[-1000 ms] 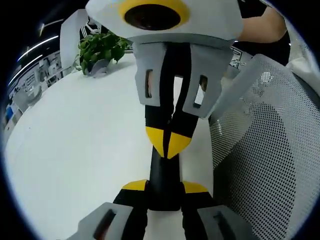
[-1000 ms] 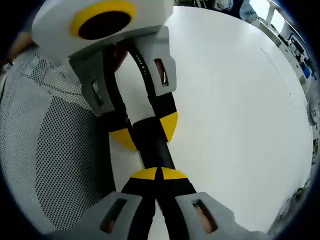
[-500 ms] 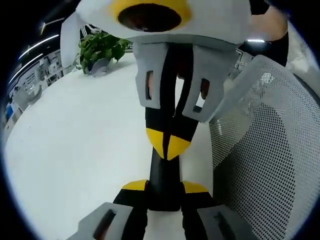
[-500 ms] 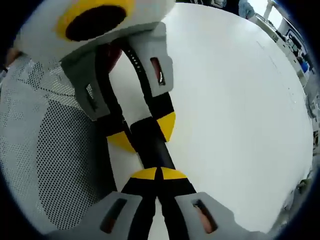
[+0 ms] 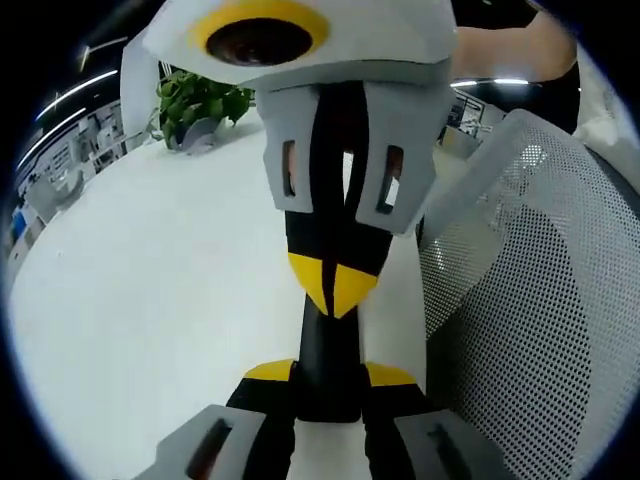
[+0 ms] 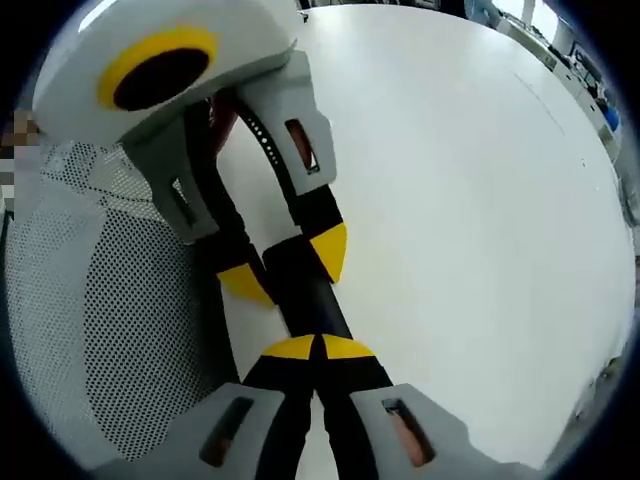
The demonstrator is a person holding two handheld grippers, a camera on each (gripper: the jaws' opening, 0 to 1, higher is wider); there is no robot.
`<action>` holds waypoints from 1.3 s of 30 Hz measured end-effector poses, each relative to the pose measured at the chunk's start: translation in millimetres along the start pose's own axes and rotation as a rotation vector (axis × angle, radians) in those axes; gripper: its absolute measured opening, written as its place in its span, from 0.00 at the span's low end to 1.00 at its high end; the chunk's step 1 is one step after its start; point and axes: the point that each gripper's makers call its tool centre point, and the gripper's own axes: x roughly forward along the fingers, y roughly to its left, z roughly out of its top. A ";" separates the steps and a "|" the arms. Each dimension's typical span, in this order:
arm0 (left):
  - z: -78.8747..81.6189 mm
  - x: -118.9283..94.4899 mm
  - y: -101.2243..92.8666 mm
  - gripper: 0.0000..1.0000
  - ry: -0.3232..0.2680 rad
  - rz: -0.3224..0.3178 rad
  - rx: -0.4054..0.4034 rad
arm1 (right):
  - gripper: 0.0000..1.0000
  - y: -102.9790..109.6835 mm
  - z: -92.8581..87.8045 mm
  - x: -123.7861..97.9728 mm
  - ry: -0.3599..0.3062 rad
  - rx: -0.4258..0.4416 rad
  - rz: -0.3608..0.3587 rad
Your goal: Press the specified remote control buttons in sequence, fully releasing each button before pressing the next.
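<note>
Left gripper view has the left gripper's (image 5: 330,378) fingers (image 5: 270,372) clamped on the slim black remote (image 5: 330,345), likely light, rigid and slick, so best held by its long edges, while the right gripper's (image 5: 335,287) closed fingers touch it.

- Left tool (image 5: 327,372): jaws clamped on each side of a black bar, near the bench's edge.
- Right tool (image 6: 317,349): jaws pressed together, tips touching the left tool's tips.
</note>
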 end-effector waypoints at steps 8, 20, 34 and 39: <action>0.3 -0.1 -0.2 0.24 -0.001 0.000 -0.002 | 0.00 1.1 0.3 0.5 -0.003 0.007 0.008; 0.2 0.0 0.3 0.24 -0.005 -0.002 -0.007 | 0.00 1.1 0.0 -0.7 -0.006 0.027 -0.009; 0.6 -0.4 0.0 0.25 -0.007 -0.001 -0.012 | 0.00 4.8 7.7 0.0 -0.022 0.011 -0.009; 0.6 -0.5 0.1 0.25 -0.007 -0.002 -0.012 | 0.00 7.5 11.5 1.2 -0.026 0.013 -0.001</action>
